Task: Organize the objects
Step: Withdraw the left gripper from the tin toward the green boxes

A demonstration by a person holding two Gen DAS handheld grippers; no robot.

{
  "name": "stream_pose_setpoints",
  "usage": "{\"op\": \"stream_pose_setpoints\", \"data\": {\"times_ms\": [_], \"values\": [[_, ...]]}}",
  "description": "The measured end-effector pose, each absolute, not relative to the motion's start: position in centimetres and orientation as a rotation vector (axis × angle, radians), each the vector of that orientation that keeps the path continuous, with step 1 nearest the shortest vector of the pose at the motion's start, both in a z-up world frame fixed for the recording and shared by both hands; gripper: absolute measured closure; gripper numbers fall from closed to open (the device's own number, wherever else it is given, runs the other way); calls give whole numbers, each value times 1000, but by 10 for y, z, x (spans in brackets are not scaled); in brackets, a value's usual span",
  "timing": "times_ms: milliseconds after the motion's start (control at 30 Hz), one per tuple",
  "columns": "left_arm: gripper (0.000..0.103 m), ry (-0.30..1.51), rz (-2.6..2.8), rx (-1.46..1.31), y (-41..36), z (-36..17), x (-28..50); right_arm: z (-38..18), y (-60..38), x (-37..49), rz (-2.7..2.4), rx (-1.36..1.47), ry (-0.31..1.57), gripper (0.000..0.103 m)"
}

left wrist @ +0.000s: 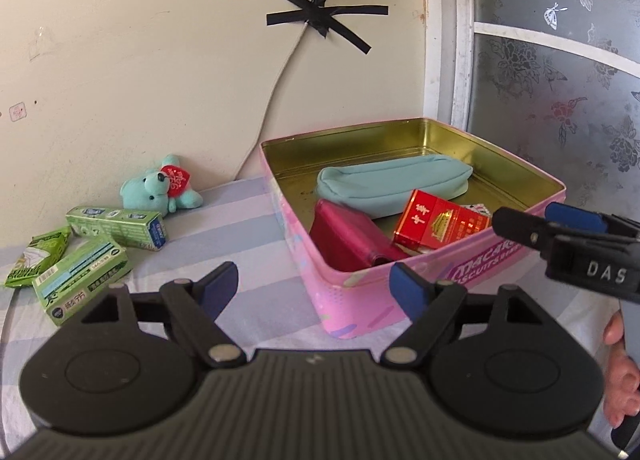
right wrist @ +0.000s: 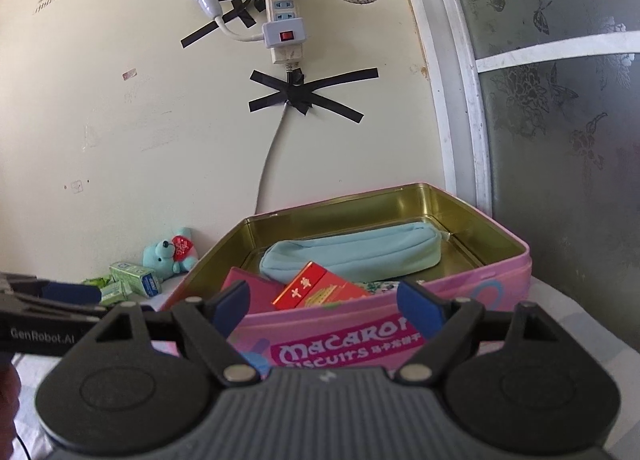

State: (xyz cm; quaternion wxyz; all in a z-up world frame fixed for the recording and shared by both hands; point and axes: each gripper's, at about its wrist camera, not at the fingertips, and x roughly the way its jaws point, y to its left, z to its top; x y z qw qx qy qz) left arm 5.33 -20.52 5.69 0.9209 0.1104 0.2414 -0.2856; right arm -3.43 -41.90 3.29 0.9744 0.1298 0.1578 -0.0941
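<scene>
Three green boxes (left wrist: 100,244) and a teddy (left wrist: 160,189) lie left of our pink tin (left wrist: 360,300); our left gripper (left wrist: 312,284) gapes empty. Right view: right gripper (right wrist: 324,302), spread empty, may knock the tin's rim.

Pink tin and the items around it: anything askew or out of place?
The red carton lies tilted inside the pink tin, propped on other items rather than flat. The green boxes and teal bear are still scattered outside on the sheet. Nothing spilled or damaged.
</scene>
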Motion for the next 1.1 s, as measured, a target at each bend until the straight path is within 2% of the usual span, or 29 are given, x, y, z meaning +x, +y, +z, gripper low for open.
{"op": "stream_pose_setpoints", "data": {"times_ms": [900, 1100], "values": [[18, 523, -517, 181, -160, 41, 71, 36, -369, -16, -124, 241, 363, 18], [18, 516, -514, 193, -158, 39, 71, 36, -366, -13, -124, 241, 362, 15]]}}
